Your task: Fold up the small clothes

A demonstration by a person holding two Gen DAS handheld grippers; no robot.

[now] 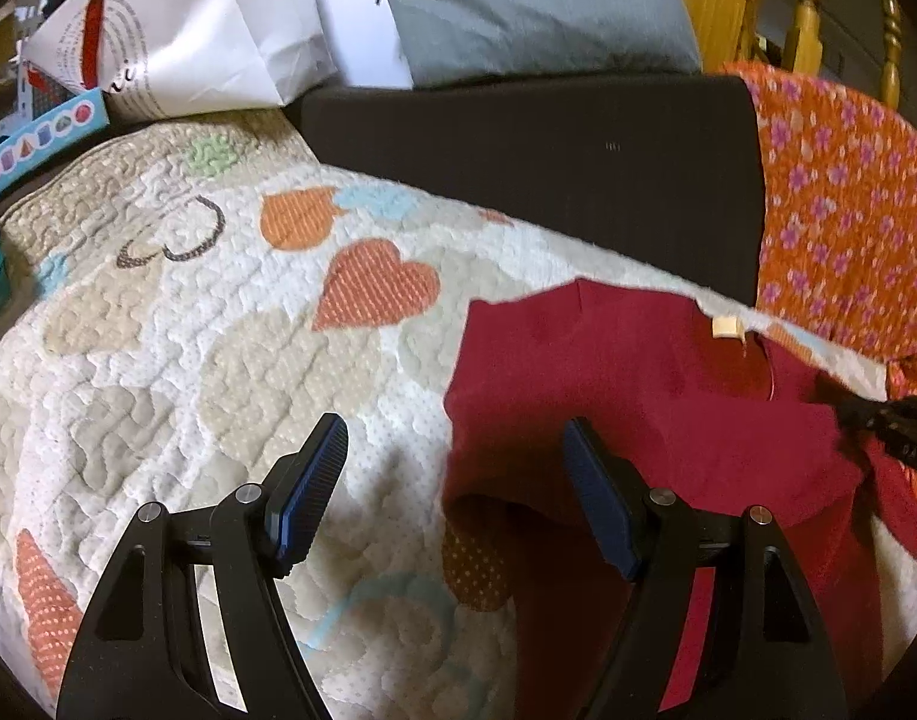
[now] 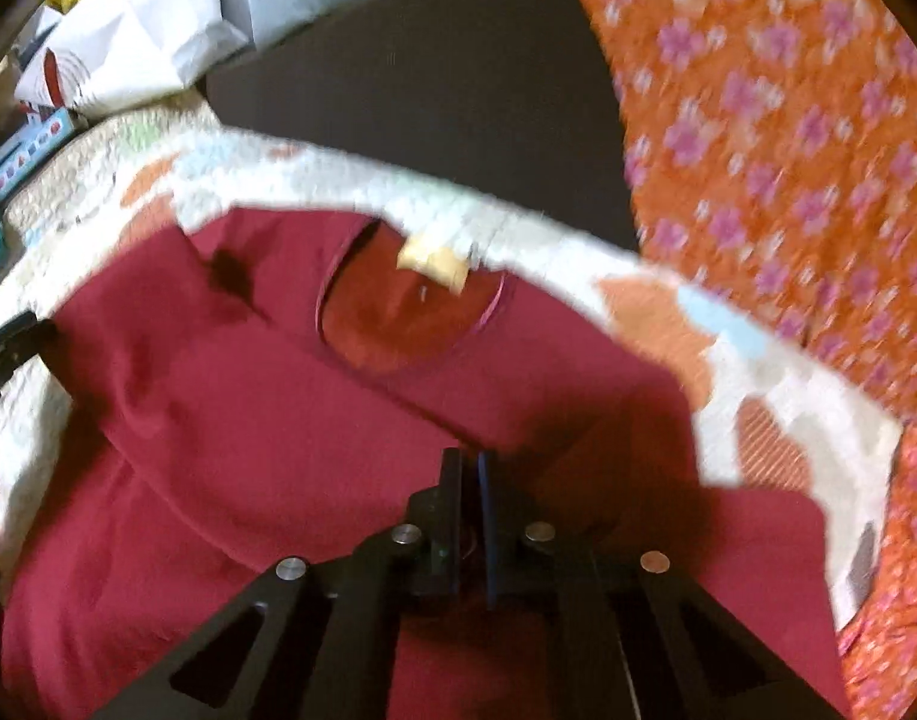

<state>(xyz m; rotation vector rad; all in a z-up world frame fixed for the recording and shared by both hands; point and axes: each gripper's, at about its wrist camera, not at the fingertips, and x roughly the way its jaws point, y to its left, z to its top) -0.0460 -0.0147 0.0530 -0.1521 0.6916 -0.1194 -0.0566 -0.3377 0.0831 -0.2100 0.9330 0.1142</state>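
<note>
While my right gripper (image 2: 467, 462) pinches the red shirt (image 2: 230, 420) on the quilt (image 1: 188, 330), a fold is underway. My left gripper (image 1: 452, 450) hangs with jaws apart; next it needs the sleeve.

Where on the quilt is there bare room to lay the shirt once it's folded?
Bare quilt lies left of the red shirt, running from the open left gripper up to the orange hearts. Crowded: far-left corner with white bag and blue box; right edge under the orange floral cloth.
</note>
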